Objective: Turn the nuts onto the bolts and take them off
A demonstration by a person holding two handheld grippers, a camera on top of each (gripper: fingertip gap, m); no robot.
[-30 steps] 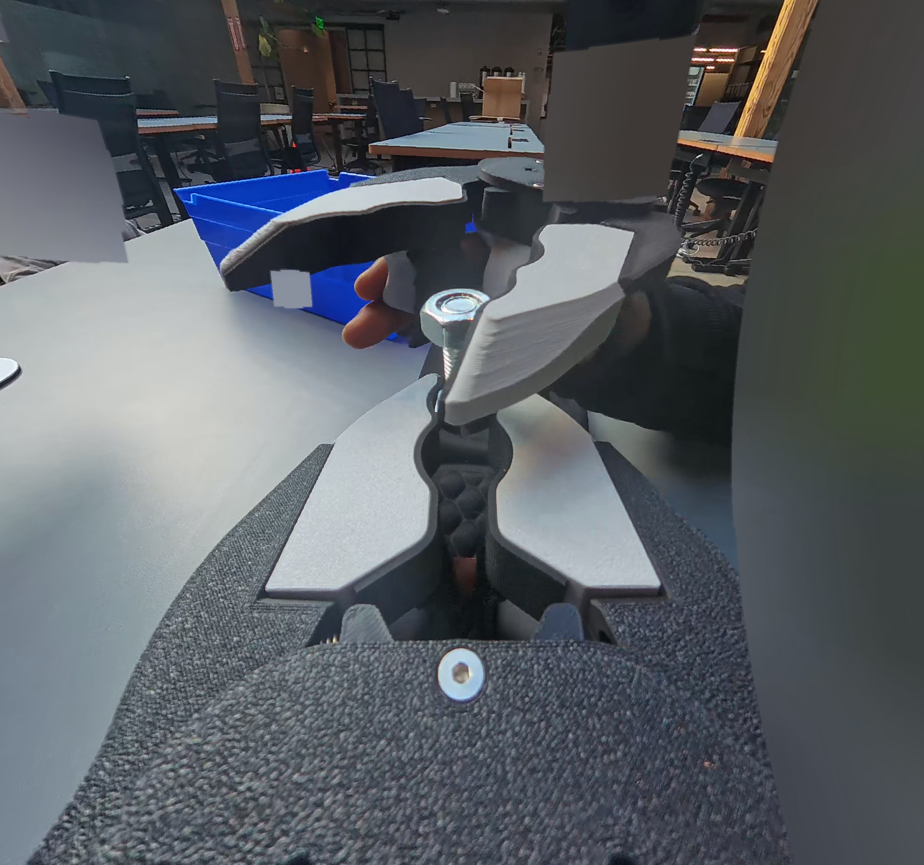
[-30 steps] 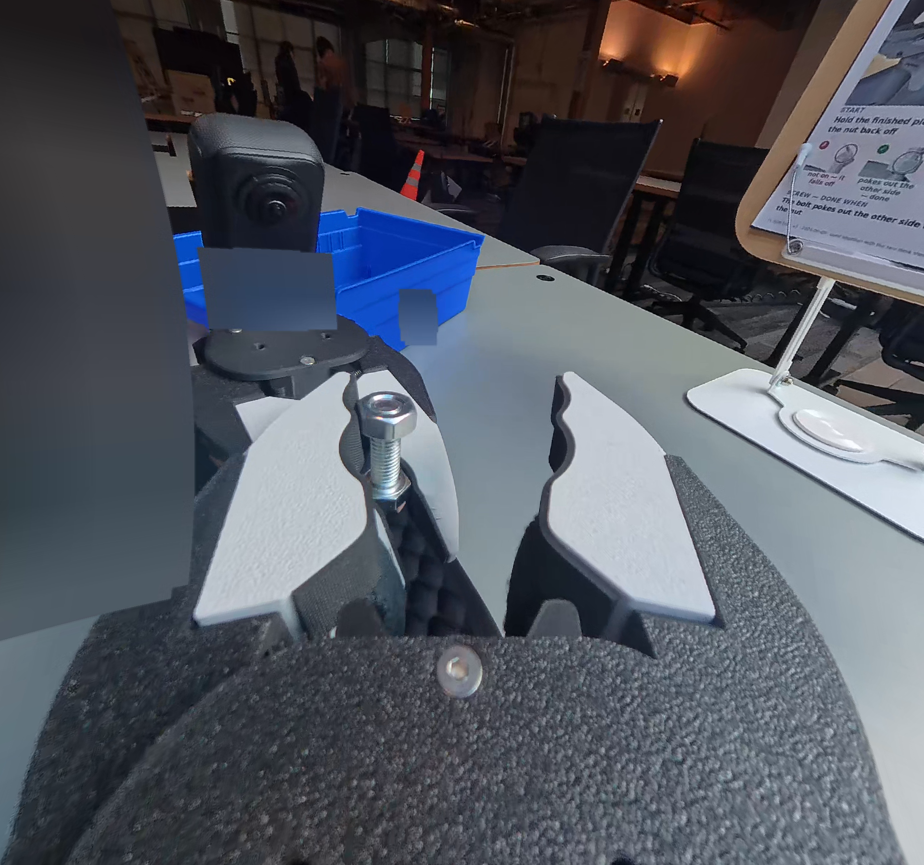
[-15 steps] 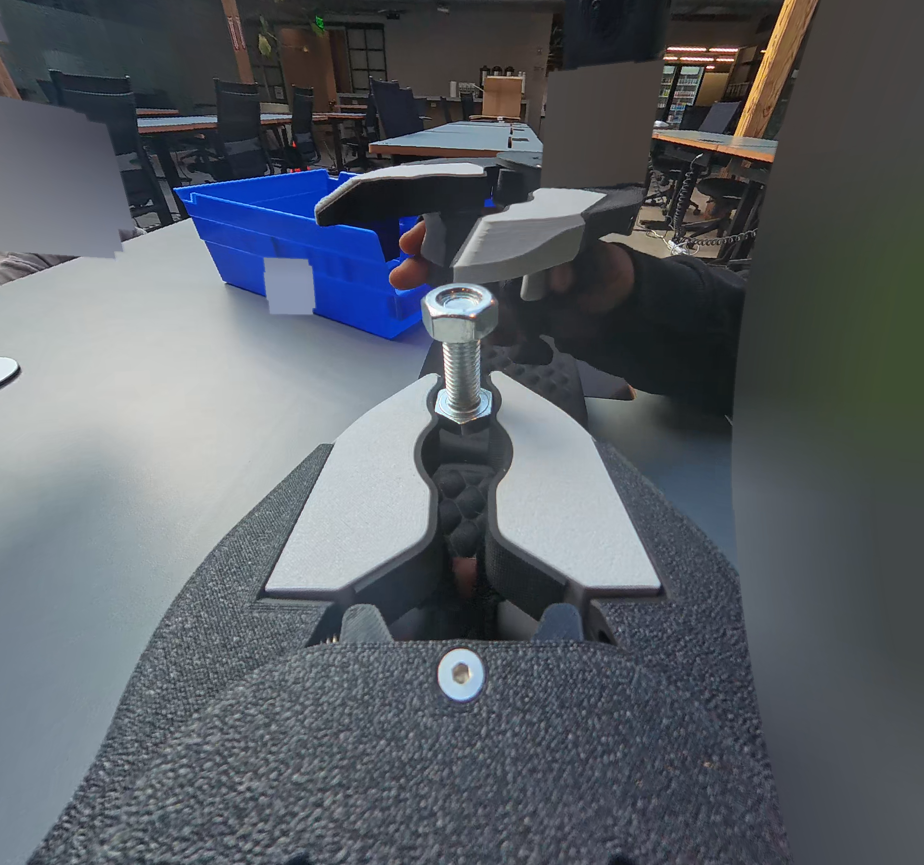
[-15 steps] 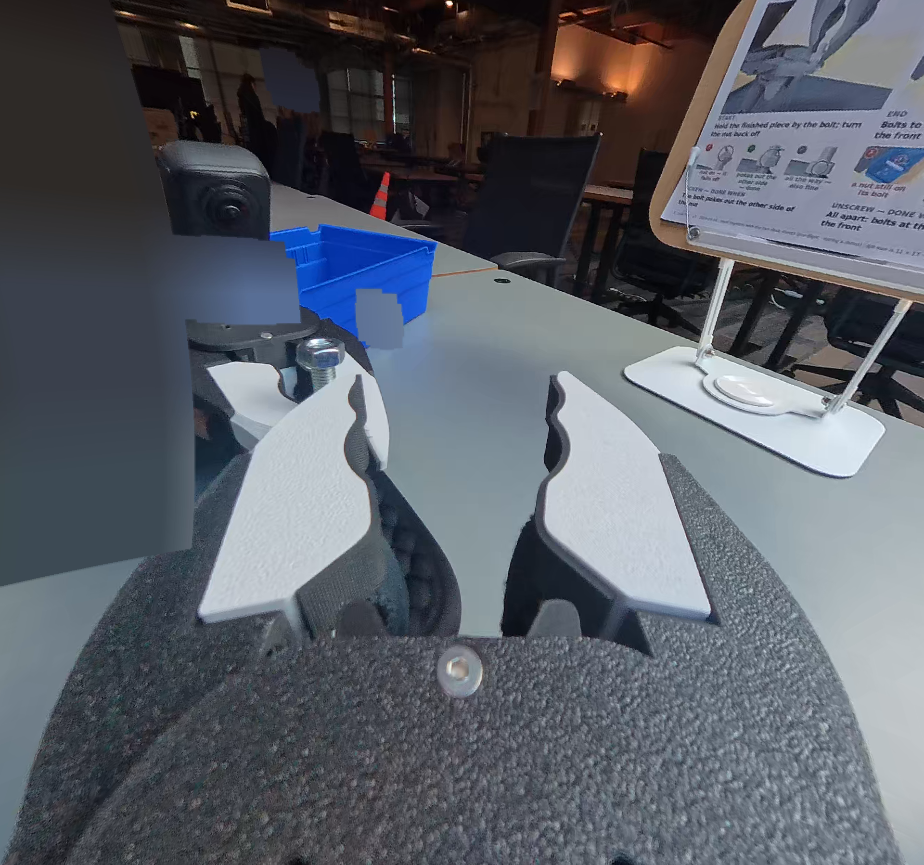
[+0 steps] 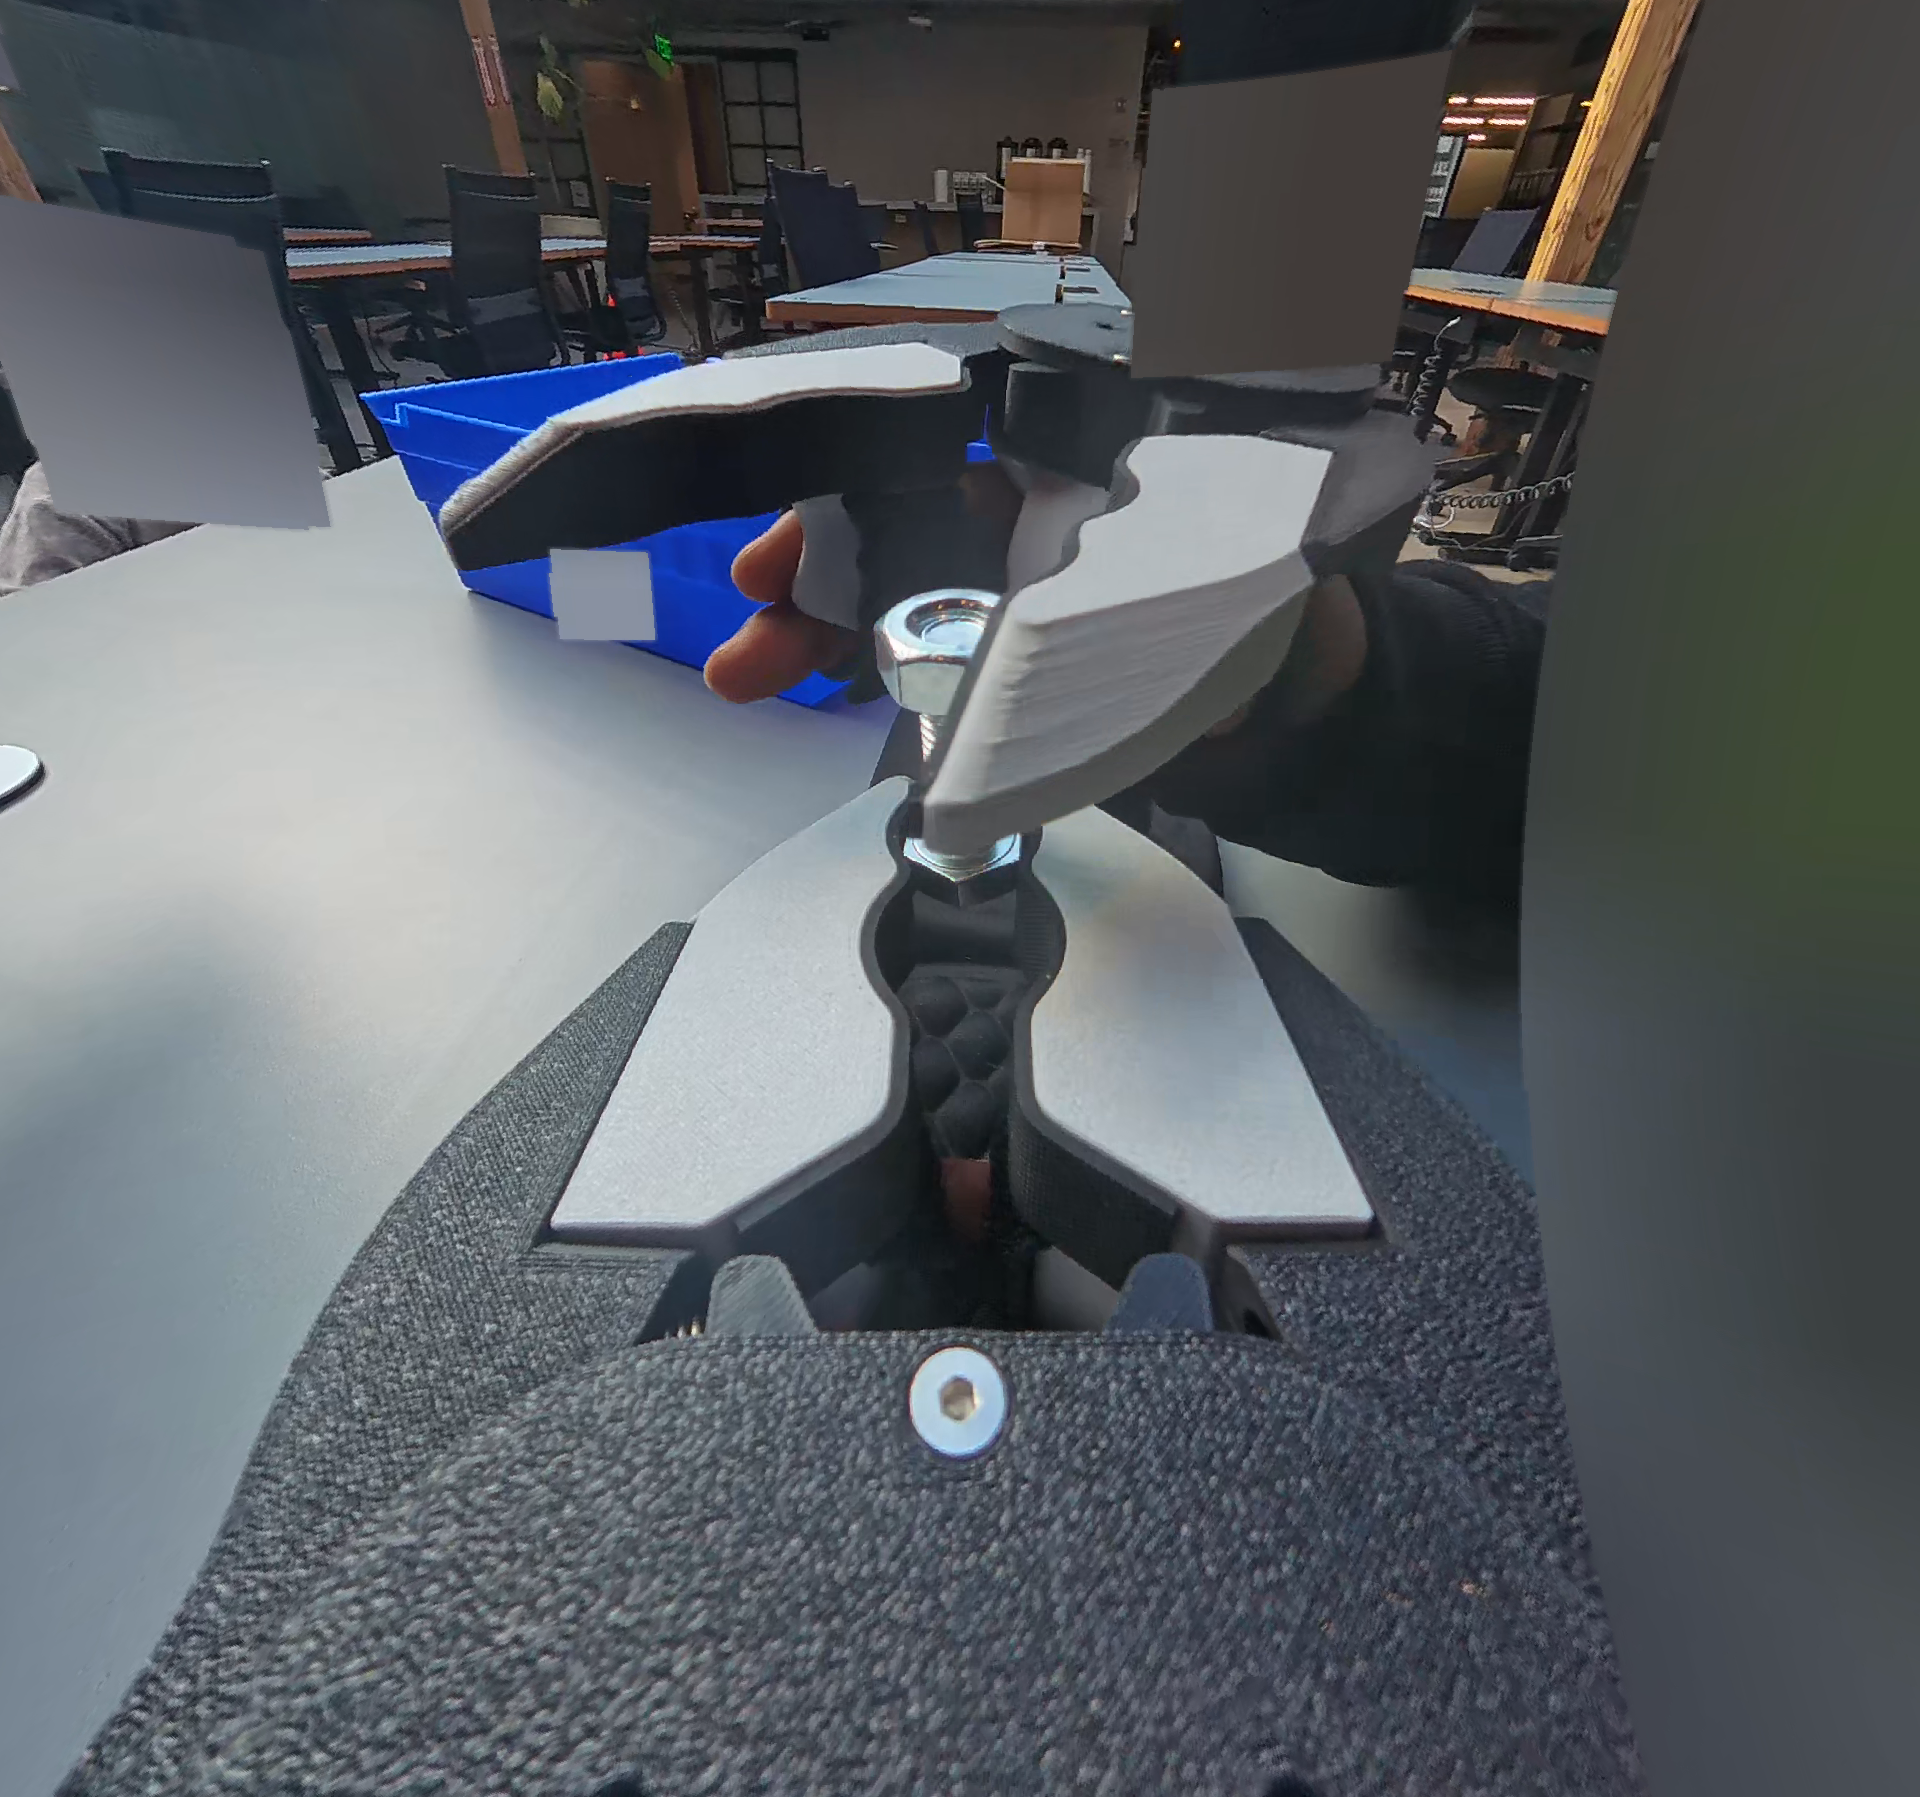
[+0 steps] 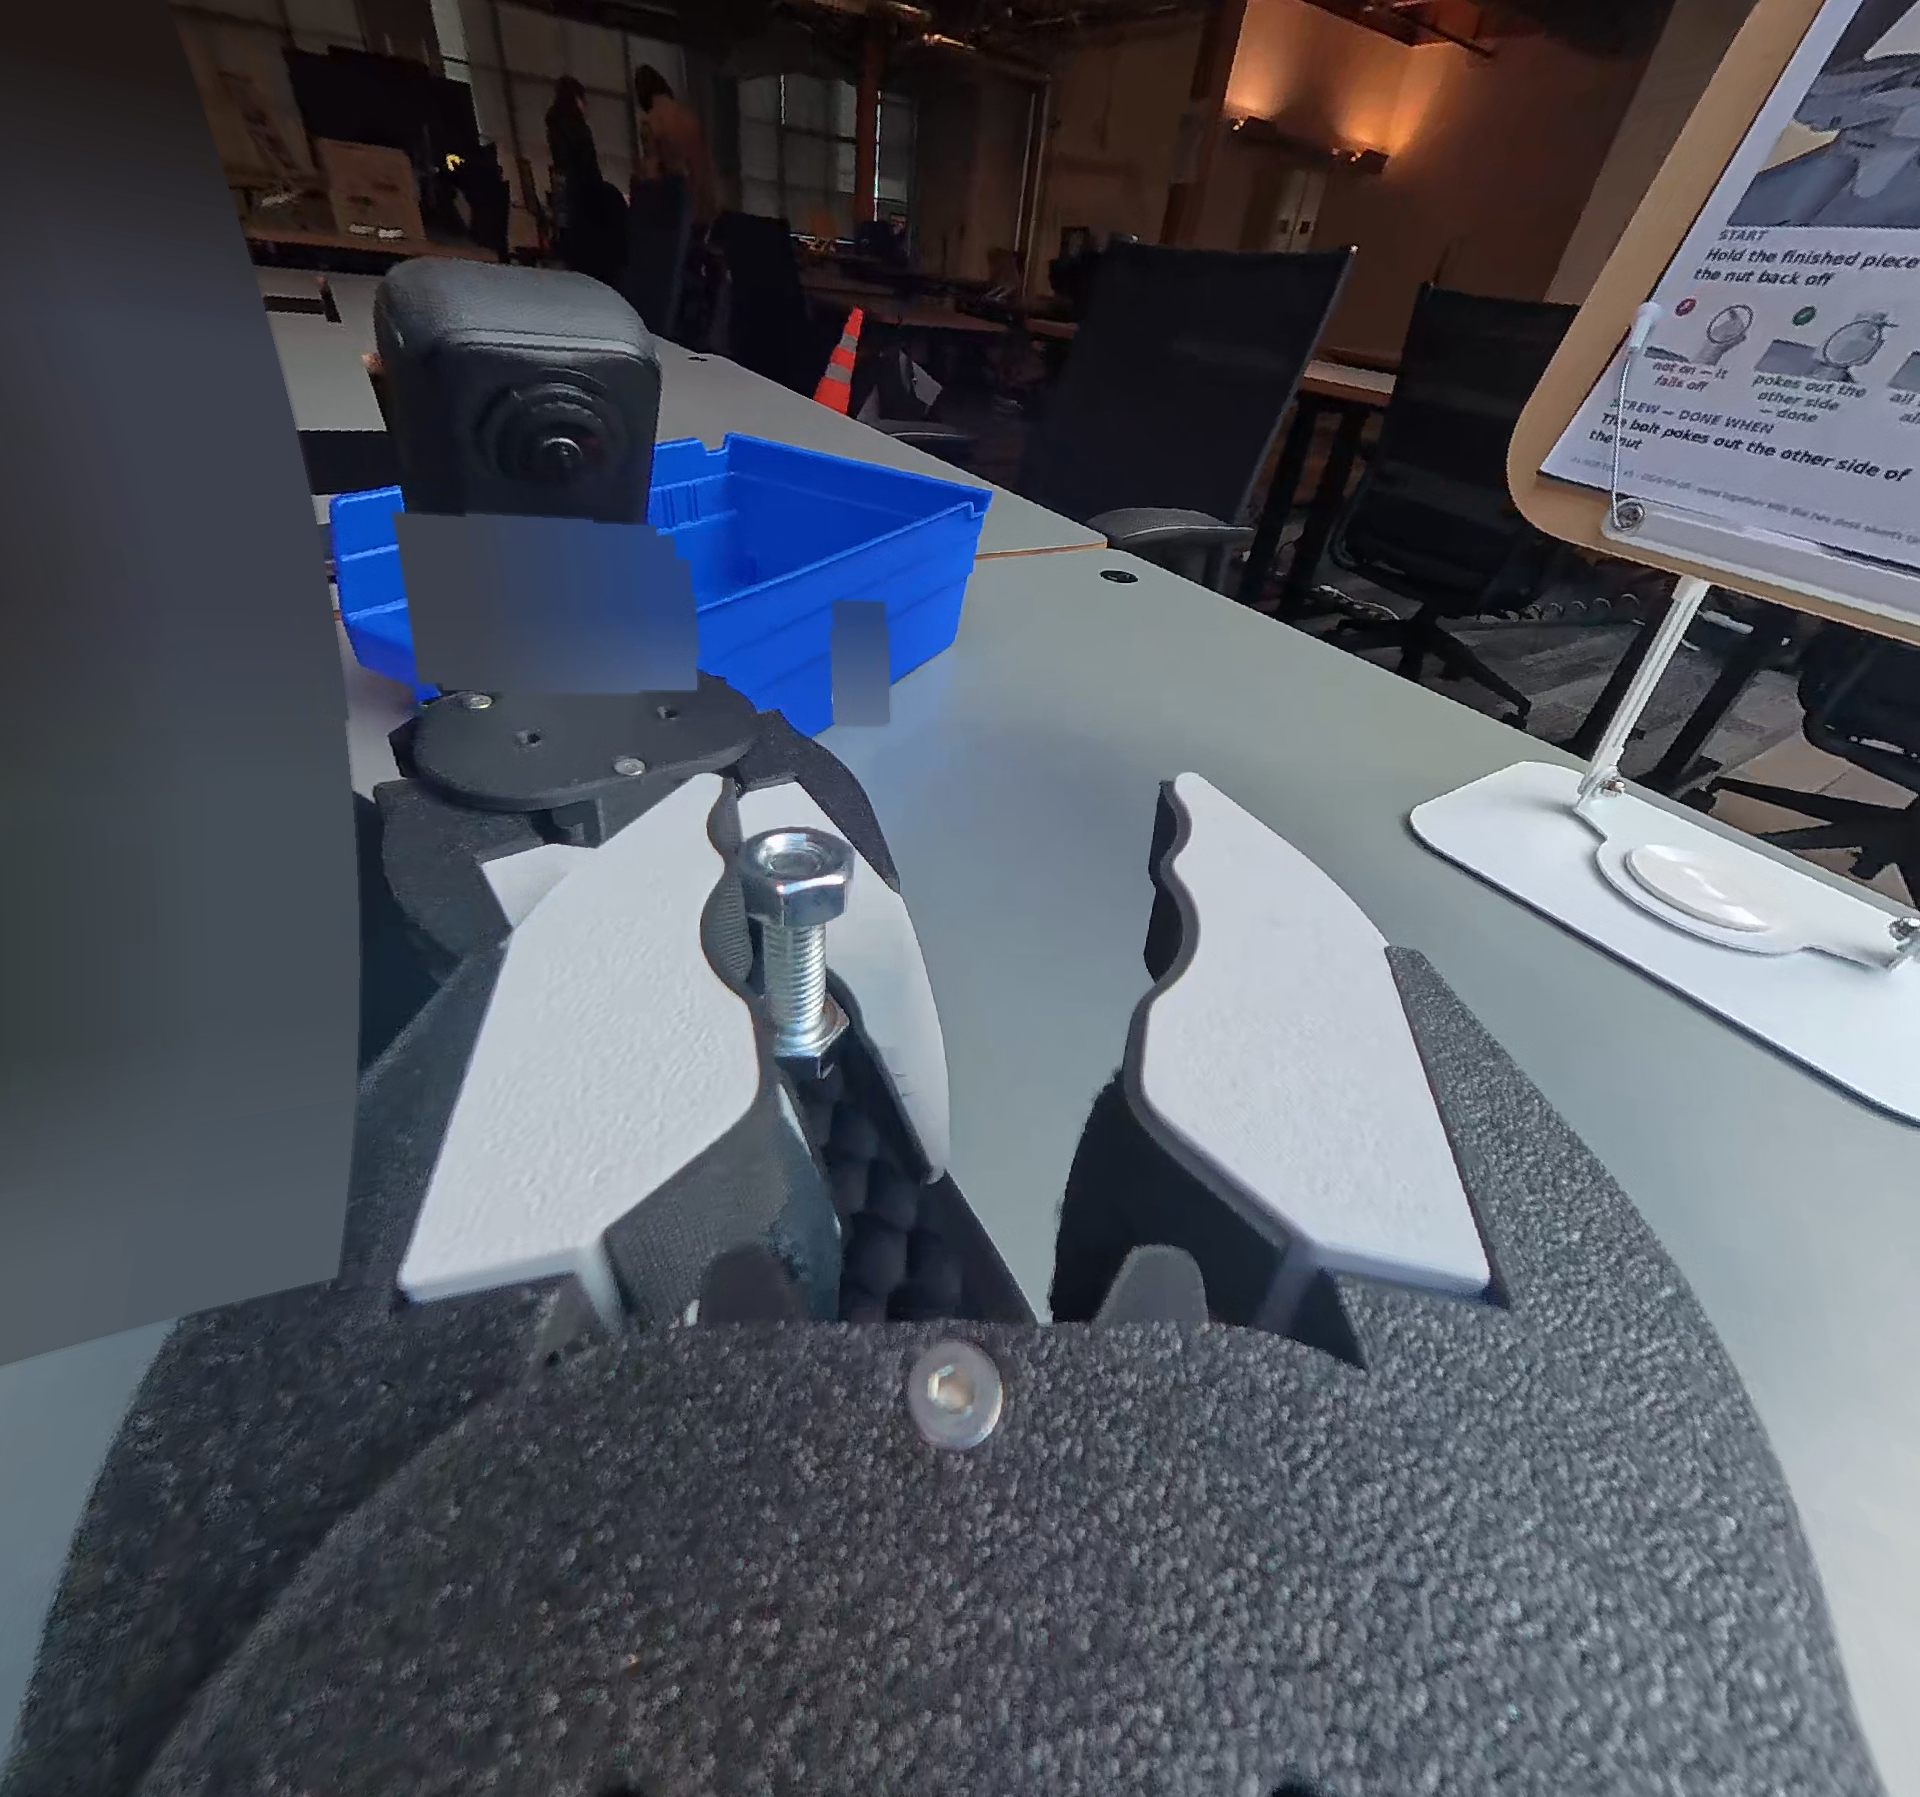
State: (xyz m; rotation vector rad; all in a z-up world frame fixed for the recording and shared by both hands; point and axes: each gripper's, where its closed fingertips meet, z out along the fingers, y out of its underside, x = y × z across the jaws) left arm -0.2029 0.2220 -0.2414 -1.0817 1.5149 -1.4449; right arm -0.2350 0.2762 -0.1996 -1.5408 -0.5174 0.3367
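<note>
The left gripper [image 5: 961, 848] was clamped tight on the bolt [image 5: 928, 729], pinching it low by the hex at its fingertips so the threaded shank stood upright, with the nut [image 5: 932, 644] sitting at the very top. And there was the right gripper [image 6: 940, 916], tongs spread wide, one finger [image 6: 592, 1041] just beside the shank, the other well clear over the grey table [image 6: 1039, 708]. The blue bin [image 6: 821, 563] waited behind. By my read this was a re-grip between turns, the nut barely on the thread. Next call: centre the spread fingers around the nut, close squarely on its flats, then twist without tilting the bolt.
</note>
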